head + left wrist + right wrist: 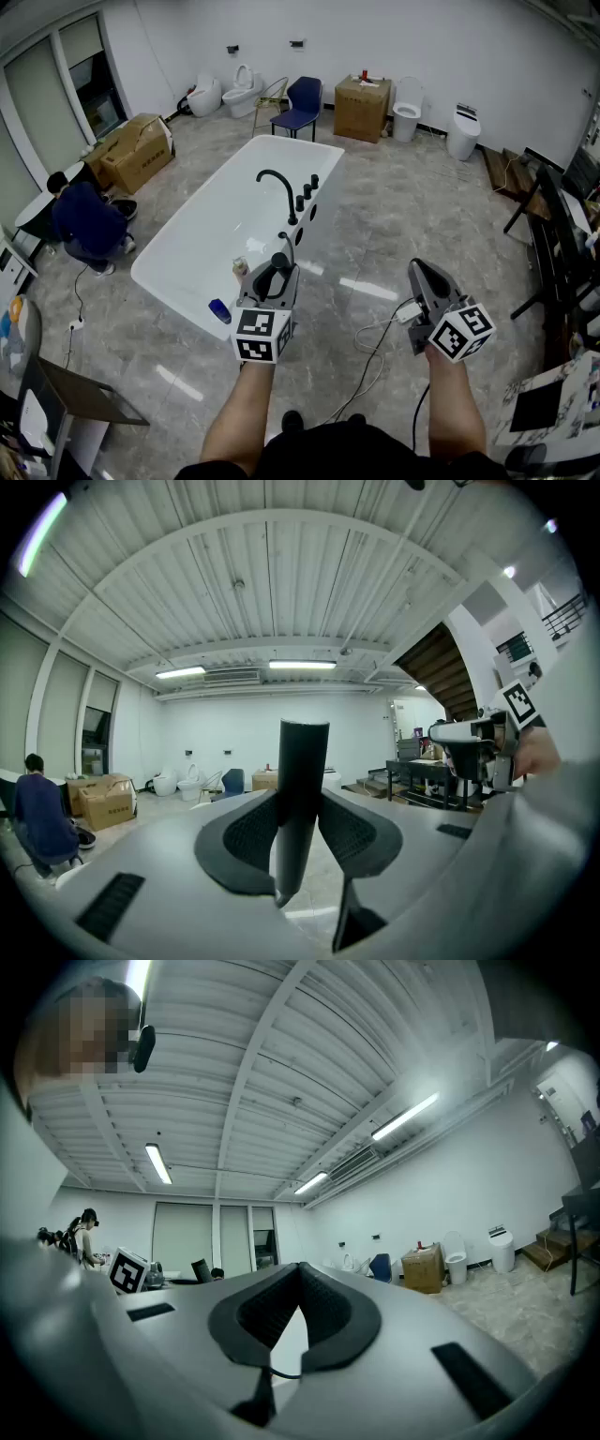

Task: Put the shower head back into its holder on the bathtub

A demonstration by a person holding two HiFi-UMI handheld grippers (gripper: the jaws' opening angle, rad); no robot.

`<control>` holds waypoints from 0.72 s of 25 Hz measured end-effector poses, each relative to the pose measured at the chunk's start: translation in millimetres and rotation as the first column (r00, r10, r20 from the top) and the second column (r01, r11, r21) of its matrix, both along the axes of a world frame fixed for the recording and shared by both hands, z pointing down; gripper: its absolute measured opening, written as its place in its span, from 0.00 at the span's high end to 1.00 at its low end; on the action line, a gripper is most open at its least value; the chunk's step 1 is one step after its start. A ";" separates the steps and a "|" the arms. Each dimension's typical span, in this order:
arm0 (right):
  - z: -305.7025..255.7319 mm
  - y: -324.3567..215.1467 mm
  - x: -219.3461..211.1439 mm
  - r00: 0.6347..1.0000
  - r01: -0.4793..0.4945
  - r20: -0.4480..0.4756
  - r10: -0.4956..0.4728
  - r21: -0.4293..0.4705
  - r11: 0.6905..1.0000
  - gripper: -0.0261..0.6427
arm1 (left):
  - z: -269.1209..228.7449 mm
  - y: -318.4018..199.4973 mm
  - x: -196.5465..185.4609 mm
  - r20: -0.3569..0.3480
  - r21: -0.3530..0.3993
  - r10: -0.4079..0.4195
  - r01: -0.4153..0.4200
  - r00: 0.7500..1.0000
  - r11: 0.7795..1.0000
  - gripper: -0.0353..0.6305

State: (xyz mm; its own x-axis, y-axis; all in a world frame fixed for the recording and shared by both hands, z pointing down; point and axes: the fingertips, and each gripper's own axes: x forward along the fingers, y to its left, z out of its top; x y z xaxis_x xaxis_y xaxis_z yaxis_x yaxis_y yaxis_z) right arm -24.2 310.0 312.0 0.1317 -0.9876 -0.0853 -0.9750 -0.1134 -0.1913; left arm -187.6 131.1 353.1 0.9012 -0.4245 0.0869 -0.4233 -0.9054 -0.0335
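No text, number or brand is legible; print on the cardboard box (138,150), upper left, is too small; the left gripper (273,270) cube shows only square patterns.

held out level, the grey left gripper (277,269) clamps a black cylindrical shower head handle (302,789); the grey right gripper (427,273) closed, empty.

The head camera looks steeply down from above, with the white bathtub (202,234) at mid-distance toward 11 o'clock. Cameras on the left gripper (273,277) and right gripper (424,274) sit close behind their jaws and face level across the room. All three views share the cardboard box (362,108) and blue chair (298,105) at the far wall, at the head view's 12 o'clock. The toilets are probably shared too, though they show tiny.
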 end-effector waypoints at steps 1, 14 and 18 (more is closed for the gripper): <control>-0.2 -0.1 -0.2 1.000 0.001 0.001 -0.001 -0.001 1.000 0.94 | 0.9 1.6 1.4 0.005 0.000 0.004 -0.004 1.000 1.000 0.73; 4.0 13.1 13.5 0.998 0.063 0.009 -0.063 0.008 0.998 0.94 | 10.1 22.7 24.4 0.026 -0.017 0.008 -0.007 1.000 1.000 0.73; 2.3 23.2 15.0 0.991 0.134 0.013 -0.135 0.014 0.991 0.94 | 10.6 33.4 34.3 0.026 -0.025 -0.020 0.021 0.999 0.999 0.73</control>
